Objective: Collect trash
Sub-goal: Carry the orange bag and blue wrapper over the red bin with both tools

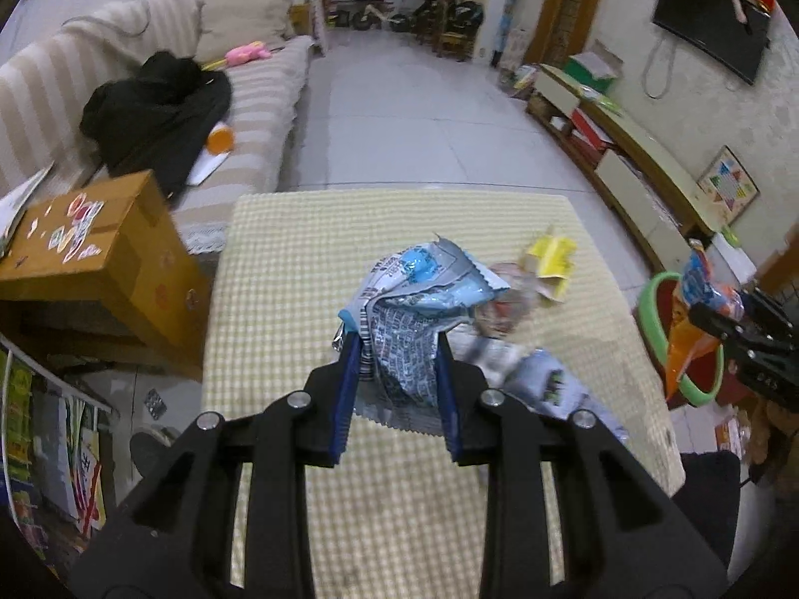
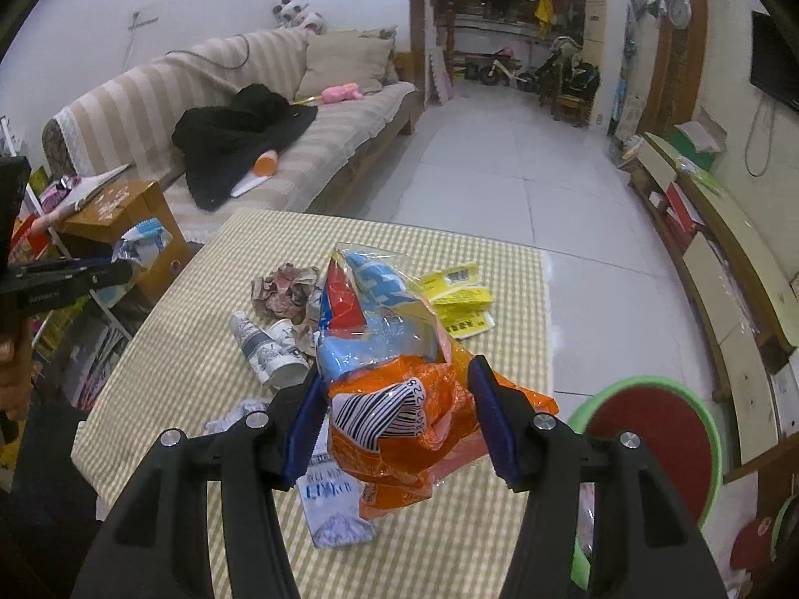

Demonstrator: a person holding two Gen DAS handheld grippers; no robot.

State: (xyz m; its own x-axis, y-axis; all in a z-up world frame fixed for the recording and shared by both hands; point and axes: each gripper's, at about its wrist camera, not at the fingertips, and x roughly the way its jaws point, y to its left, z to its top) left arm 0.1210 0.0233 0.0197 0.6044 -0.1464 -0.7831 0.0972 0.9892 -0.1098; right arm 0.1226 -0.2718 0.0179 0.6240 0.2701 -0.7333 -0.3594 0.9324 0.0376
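Note:
My left gripper (image 1: 397, 344) is shut on a crumpled blue and silver wrapper (image 1: 414, 309) and holds it above the yellow checked table (image 1: 399, 474). My right gripper (image 2: 394, 374) is shut on an orange and blue snack bag (image 2: 394, 389), held above the table's right part (image 2: 190, 349). That gripper and its bag (image 1: 699, 309) also show in the left wrist view over the green-rimmed red bin (image 1: 654, 294). On the table lie a yellow wrapper (image 2: 459, 304), a crumpled brownish paper (image 2: 287, 289), a patterned paper cup (image 2: 264, 349) and a white packet (image 2: 334, 509).
The bin (image 2: 654, 439) stands on the floor at the table's right side. A cardboard box (image 1: 100, 254) and a striped sofa (image 2: 199, 115) stand left of the table. A low TV cabinet (image 2: 714, 259) runs along the right wall. Tiled floor lies beyond the table.

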